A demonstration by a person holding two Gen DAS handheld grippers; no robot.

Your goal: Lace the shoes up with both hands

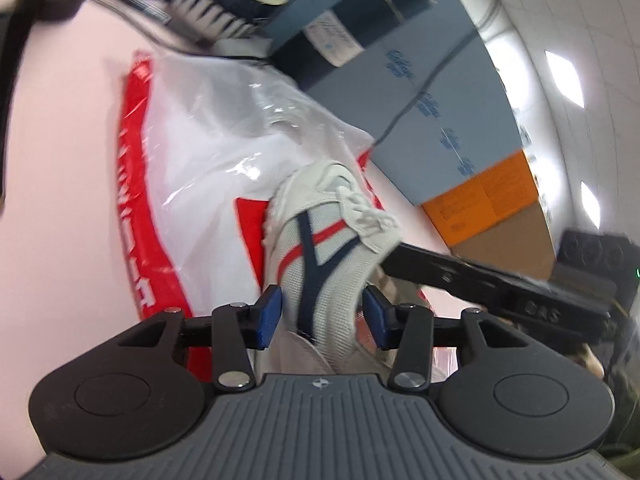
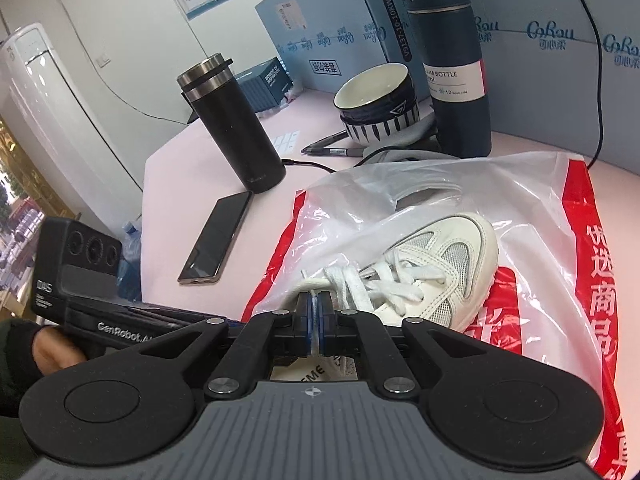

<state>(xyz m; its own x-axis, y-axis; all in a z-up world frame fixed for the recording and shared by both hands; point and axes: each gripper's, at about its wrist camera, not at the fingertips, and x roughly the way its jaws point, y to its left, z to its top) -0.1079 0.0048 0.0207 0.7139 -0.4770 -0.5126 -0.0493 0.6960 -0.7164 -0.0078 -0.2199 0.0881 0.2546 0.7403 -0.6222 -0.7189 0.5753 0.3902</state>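
Note:
A white sneaker (image 2: 432, 272) with loose white laces (image 2: 372, 284) lies on a red and white plastic bag (image 2: 560, 216) on the pink table. My right gripper (image 2: 316, 312) is shut on a strand of lace near the shoe's tongue. In the left wrist view the shoe's side (image 1: 320, 256), with its navy and red stripes, fills the gap between the blue pads (image 1: 270, 316) of my left gripper (image 1: 322, 314). The jaws stand apart and I see neither pad pressing on it. The right gripper's black body (image 1: 500, 292) reaches in to the laces (image 1: 360, 208).
A black thermos (image 2: 236, 132), a phone (image 2: 216, 240), stacked bowls (image 2: 376, 100), pens (image 2: 332, 146) and a dark blue bottle (image 2: 452, 68) stand behind the bag. Blue boxes (image 2: 332, 28) wall the back. A hand (image 2: 52, 352) holds the left gripper's body (image 2: 80, 272).

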